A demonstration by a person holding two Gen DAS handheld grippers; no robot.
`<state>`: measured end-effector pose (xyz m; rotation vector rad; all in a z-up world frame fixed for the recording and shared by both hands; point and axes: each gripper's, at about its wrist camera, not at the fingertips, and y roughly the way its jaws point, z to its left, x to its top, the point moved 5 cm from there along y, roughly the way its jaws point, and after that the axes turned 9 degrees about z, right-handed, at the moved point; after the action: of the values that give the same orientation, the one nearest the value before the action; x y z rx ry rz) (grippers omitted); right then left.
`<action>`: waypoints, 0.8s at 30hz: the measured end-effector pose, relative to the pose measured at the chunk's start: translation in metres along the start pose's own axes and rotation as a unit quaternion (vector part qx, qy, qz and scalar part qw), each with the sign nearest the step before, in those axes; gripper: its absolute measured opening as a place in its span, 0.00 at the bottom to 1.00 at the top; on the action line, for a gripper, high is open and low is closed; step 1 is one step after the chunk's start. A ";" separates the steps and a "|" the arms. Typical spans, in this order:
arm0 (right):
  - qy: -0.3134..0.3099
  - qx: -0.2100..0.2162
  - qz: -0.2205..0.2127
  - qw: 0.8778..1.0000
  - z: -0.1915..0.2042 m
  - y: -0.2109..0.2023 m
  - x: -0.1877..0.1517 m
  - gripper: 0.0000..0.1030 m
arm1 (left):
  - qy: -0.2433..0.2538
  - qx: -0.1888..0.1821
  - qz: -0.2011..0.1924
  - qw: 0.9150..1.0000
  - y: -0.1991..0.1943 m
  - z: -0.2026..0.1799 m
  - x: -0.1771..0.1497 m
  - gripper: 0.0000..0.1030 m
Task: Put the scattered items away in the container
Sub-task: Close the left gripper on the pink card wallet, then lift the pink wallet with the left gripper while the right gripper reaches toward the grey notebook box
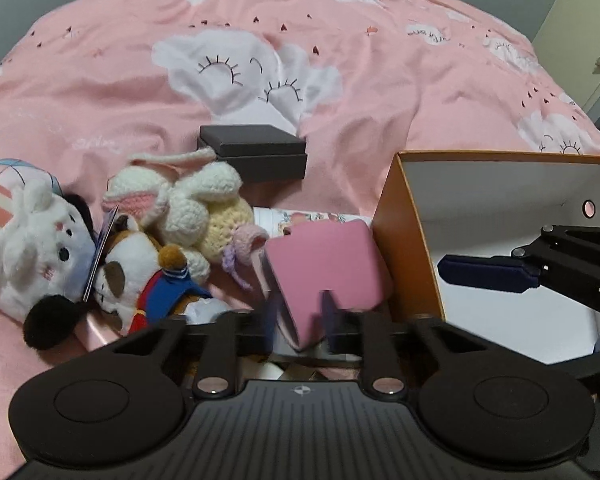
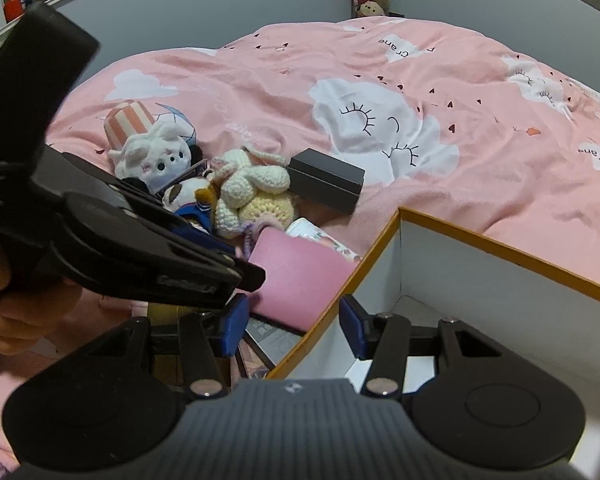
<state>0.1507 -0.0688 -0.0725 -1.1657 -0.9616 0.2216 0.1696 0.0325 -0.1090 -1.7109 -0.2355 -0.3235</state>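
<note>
1. The left hand-held gripper (image 1: 300, 320) is clamped on the lower edge of a pink box (image 1: 328, 268), its blue pads pressing the box from both sides.
2. The pink box is tilted and sits just beside the outer wall of the orange-rimmed container (image 1: 412, 240), still outside it.
3. The right hand-held gripper (image 2: 294, 326) stands partly open with nothing between its pads, straddling the container's near wall (image 2: 340, 300): one finger outside, one inside.
4. On the pink bedspread (image 1: 380, 80) left of the container lie a white plush rabbit (image 1: 36, 256), a brown-and-white plush dog (image 1: 140, 280), a crocheted bunny (image 1: 196, 208) and a dark grey box (image 1: 256, 152).
</note>
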 end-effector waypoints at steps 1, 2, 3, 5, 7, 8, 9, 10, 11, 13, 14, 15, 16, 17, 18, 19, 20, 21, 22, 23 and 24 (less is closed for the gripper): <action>-0.004 0.000 -0.001 1.000 0.001 -0.001 -0.001 0.52 | 0.004 -0.002 -0.005 1.000 -0.002 -0.001 0.000 0.09; -0.007 0.001 -0.001 1.000 0.002 -0.001 -0.001 0.52 | 0.005 -0.007 -0.008 1.000 -0.004 -0.001 -0.001 0.06; -0.010 0.002 0.000 1.000 0.003 -0.001 -0.001 0.52 | 0.005 -0.009 -0.009 1.000 -0.005 -0.001 -0.001 0.06; -0.014 0.002 0.002 1.000 0.005 0.000 0.000 0.52 | -0.002 0.003 -0.008 1.000 -0.006 0.002 -0.001 0.08; -0.018 -0.003 0.001 1.000 0.007 0.000 0.001 0.52 | -0.011 0.009 -0.010 1.000 -0.007 0.007 -0.001 0.20; -0.020 -0.004 0.000 1.000 0.007 -0.001 0.001 0.52 | -0.015 0.006 -0.005 1.000 -0.007 0.009 -0.001 0.35; -0.021 -0.004 0.000 1.000 0.008 -0.001 0.001 0.52 | -0.022 0.002 -0.004 1.000 -0.006 0.011 -0.001 0.42; -0.021 -0.004 0.000 1.000 0.008 -0.001 0.001 0.52 | -0.027 -0.005 -0.003 1.000 -0.005 0.013 0.000 0.47; -0.021 -0.004 0.000 1.000 0.008 -0.001 0.001 0.52 | -0.028 -0.012 0.004 1.000 -0.002 0.013 0.001 0.49; -0.023 -0.005 0.001 1.000 0.008 0.000 0.001 0.52 | -0.027 -0.015 0.011 0.999 0.003 0.011 0.005 0.52; -0.024 -0.007 0.001 1.000 0.008 0.000 0.001 0.52 | -0.026 -0.015 0.018 0.999 0.008 0.011 0.007 0.53; -0.025 -0.010 0.000 1.000 0.007 0.000 0.001 0.52 | -0.025 -0.017 0.025 0.999 0.012 0.011 0.009 0.53; -0.026 -0.013 -0.001 1.000 0.007 0.000 0.002 0.52 | -0.026 -0.020 0.031 0.999 0.015 0.011 0.010 0.53; -0.028 -0.016 -0.002 0.999 0.007 -0.001 0.002 0.52 | -0.028 -0.027 0.041 0.998 0.019 0.011 0.012 0.53; -0.028 -0.018 -0.003 0.999 0.006 -0.001 0.002 0.52 | -0.029 -0.033 0.048 0.998 0.023 0.011 0.013 0.53; -0.027 -0.019 -0.003 0.999 0.005 -0.001 0.002 0.52 | -0.030 -0.036 0.054 0.997 0.027 0.011 0.014 0.54; -0.025 -0.019 -0.003 0.999 0.004 -0.001 0.002 0.52 | -0.030 -0.034 0.059 0.997 0.031 0.011 0.014 0.55; -0.023 -0.019 -0.002 1.000 0.003 0.000 0.002 0.52 | -0.029 -0.031 0.059 0.997 0.034 0.011 0.015 0.55; -0.022 -0.018 -0.001 1.000 0.003 0.000 0.002 0.52 | -0.027 -0.029 0.059 0.997 0.035 0.011 0.016 0.57; -0.021 -0.018 -0.001 1.000 0.003 0.000 0.002 0.52 | -0.025 -0.029 0.058 0.998 0.038 0.010 0.017 0.59; -0.021 -0.017 0.000 1.000 0.003 0.001 0.002 0.52 | -0.024 -0.028 0.059 0.998 0.040 0.010 0.017 0.60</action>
<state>0.1499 -0.0657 -0.0723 -1.1963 -1.0052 0.2300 0.2000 0.0350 -0.1412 -1.7807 -0.1612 -0.2051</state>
